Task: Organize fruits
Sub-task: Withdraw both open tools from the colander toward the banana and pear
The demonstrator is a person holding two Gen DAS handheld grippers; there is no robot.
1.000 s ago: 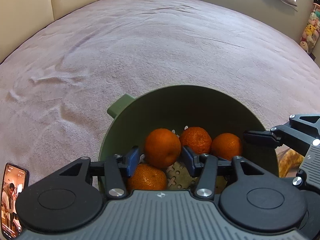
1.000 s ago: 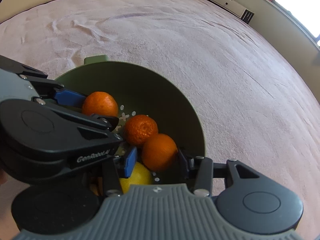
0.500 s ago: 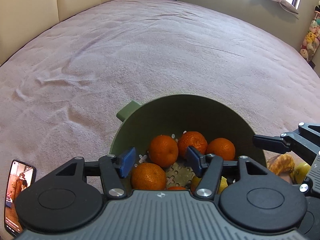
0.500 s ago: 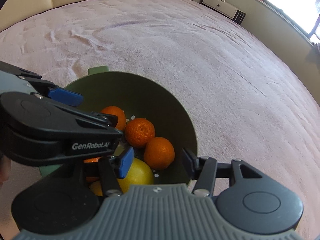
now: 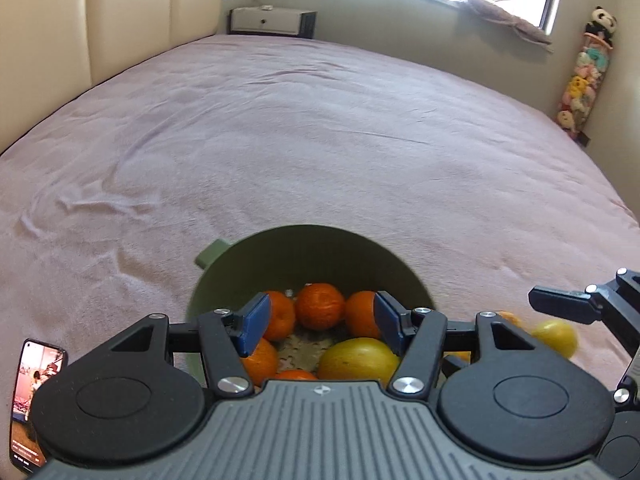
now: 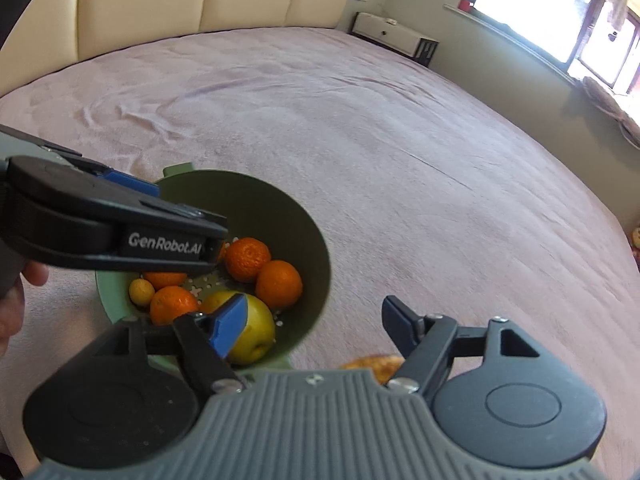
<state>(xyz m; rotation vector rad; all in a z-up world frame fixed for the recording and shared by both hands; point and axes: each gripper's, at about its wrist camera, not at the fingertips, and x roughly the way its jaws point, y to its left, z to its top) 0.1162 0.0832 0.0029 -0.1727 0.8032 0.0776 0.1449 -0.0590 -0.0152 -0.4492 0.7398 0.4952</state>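
Observation:
A green colander bowl (image 5: 316,248) (image 6: 276,208) sits on the pink bedspread and holds several oranges (image 5: 320,306) (image 6: 247,254) and a yellow-green fruit (image 5: 358,360) (image 6: 256,332). My left gripper (image 5: 318,322) is open and empty, raised above the bowl's near side; it also shows in the right wrist view (image 6: 120,224). My right gripper (image 6: 316,322) is open and empty, above the bowl's right rim. A yellow fruit (image 5: 558,336) and a spotted banana (image 6: 378,364) lie on the bed right of the bowl.
The pink bedspread (image 5: 320,140) stretches far ahead. A phone (image 5: 34,400) lies at the left. A cream headboard (image 6: 200,0) and a white cabinet (image 5: 272,20) stand at the far end. Plush toys (image 5: 580,80) hang on the right wall.
Both grippers have lifted and pulled back from the bowl, staying open. More of the room and the fruits beside the bowl have come into view.

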